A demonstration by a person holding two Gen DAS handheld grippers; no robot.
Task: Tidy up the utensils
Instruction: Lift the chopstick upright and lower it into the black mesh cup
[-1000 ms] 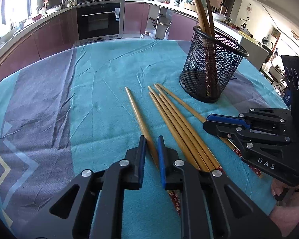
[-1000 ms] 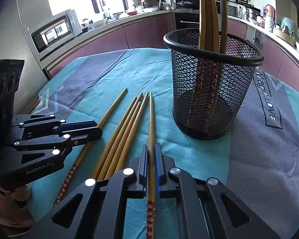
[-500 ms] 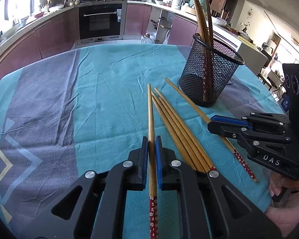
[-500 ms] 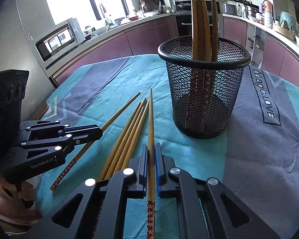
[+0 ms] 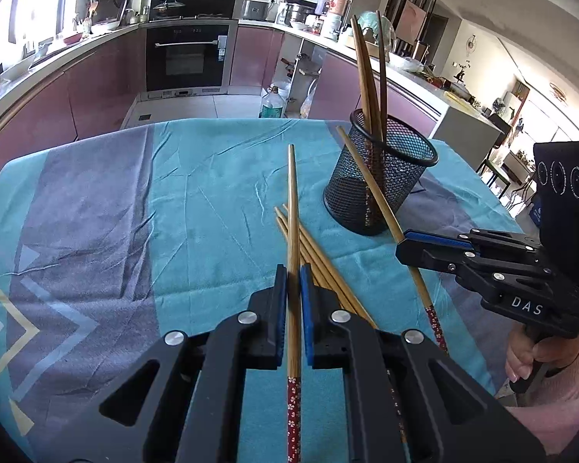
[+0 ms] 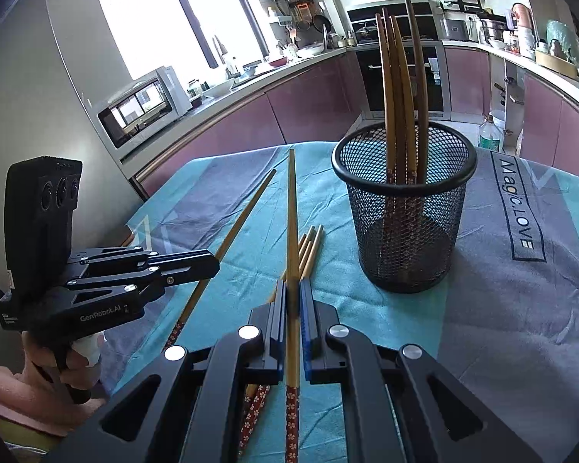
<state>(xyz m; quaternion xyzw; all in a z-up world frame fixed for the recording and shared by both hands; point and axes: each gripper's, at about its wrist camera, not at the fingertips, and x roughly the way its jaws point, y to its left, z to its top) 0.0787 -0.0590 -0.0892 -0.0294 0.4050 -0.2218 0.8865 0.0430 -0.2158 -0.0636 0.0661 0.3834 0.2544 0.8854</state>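
My left gripper [image 5: 293, 270] is shut on a wooden chopstick [image 5: 292, 208] with a red flowered end and holds it lifted above the cloth. My right gripper [image 6: 292, 289] is shut on another such chopstick [image 6: 291, 212], also lifted. Each gripper shows in the other's view: the right gripper [image 5: 409, 241] with its chopstick [image 5: 370, 185], the left gripper [image 6: 212, 264] with its chopstick [image 6: 243, 216]. A black mesh holder [image 5: 382, 181] stands upright with several chopsticks in it; it also shows in the right wrist view [image 6: 405, 216]. Several loose chopsticks [image 5: 320, 254] lie on the cloth below both grippers.
The table carries a teal and grey cloth [image 5: 135, 208] with "Magic.LOVE" printed on it [image 6: 517, 204]. Kitchen counters, an oven [image 5: 189, 58] and a microwave [image 6: 143, 104] ring the table. A water bottle [image 5: 270, 102] stands on the floor beyond the far edge.
Both grippers have risen and lifted their chopsticks off the cloth. A second ago the left gripper was open around its chopstick; it has since shut on it.
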